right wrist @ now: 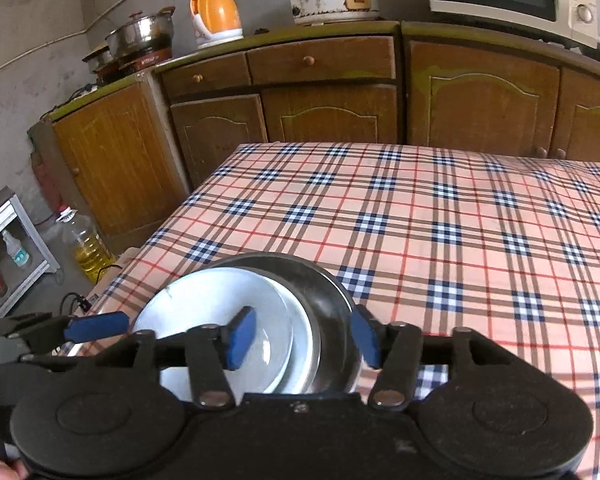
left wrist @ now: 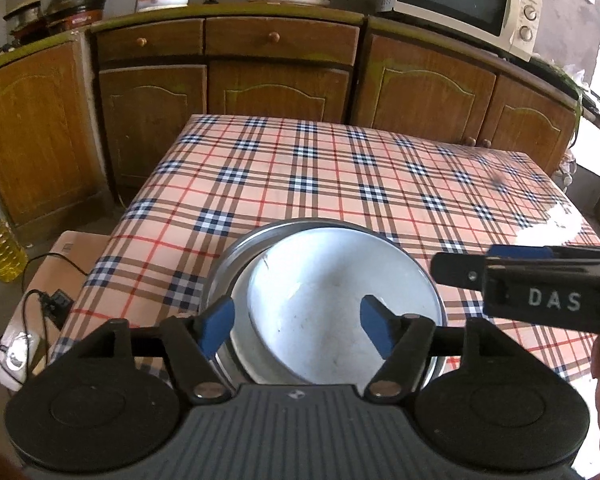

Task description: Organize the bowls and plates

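Your left gripper (left wrist: pixel 298 326) and right gripper (right wrist: pixel 302 336) both hang open and empty above the round white plate (left wrist: pixel 332 312), which lies inside the shallow steel bowl (left wrist: pixel 220 268) near the checked tablecloth's (left wrist: pixel 340 176) front edge, directly below and equally near both.

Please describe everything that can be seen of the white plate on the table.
The white plate is round, shallow and glossy, perhaps enamel or ceramic, with faint marks on its surface. It lies tilted inside a larger metal dish, off centre, on the checked tablecloth near the table's front edge. Both grippers hover over it with open jaws; no pad appears to press on it.
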Tool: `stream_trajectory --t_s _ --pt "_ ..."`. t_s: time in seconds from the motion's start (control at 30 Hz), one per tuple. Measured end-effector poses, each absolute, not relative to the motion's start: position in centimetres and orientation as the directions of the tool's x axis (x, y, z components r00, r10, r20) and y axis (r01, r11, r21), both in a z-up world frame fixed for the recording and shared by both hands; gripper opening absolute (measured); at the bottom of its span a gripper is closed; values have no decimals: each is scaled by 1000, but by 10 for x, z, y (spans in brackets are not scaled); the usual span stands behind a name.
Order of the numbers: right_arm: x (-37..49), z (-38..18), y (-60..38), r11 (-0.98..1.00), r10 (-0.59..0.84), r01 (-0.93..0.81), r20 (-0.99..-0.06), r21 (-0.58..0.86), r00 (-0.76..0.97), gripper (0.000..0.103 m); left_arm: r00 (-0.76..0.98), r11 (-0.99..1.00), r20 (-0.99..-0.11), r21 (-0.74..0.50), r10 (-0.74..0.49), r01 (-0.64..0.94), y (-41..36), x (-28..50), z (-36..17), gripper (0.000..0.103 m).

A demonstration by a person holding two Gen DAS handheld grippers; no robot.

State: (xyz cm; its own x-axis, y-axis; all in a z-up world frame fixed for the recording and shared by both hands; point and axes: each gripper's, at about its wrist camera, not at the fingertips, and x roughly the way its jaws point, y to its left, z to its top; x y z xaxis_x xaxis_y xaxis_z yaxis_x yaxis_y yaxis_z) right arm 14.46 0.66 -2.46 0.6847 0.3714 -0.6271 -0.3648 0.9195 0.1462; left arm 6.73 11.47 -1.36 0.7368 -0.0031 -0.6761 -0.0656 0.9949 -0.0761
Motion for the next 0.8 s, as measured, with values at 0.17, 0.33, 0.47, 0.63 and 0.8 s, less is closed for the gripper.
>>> stream_trajectory --t_s 0.17,0.33,0.47,0.63,0.8 --pt "127 -20 -1 924 369 -342 -632 171 681 76 740 996 -672 -45 30 -82 110 51 -5 83" --pt "109 -18 -9 921 381 -339 -630 194 677 80 741 996 -670 -28 47 -89 109 34 0 88" --pt "97 -18 -12 925 367 -342 -631 167 683 80 740 994 -670 -18 67 -106 109 22 0 89" --pt "85 -22 -15 918 380 -359 -644 171 664 80 728 991 -681 -25 77 -128 112 12 -3 89" --pt "77 -29 -14 909 393 -381 -661 171 639 80 721 990 -688 -27 83 -139 114 9 -4 90"
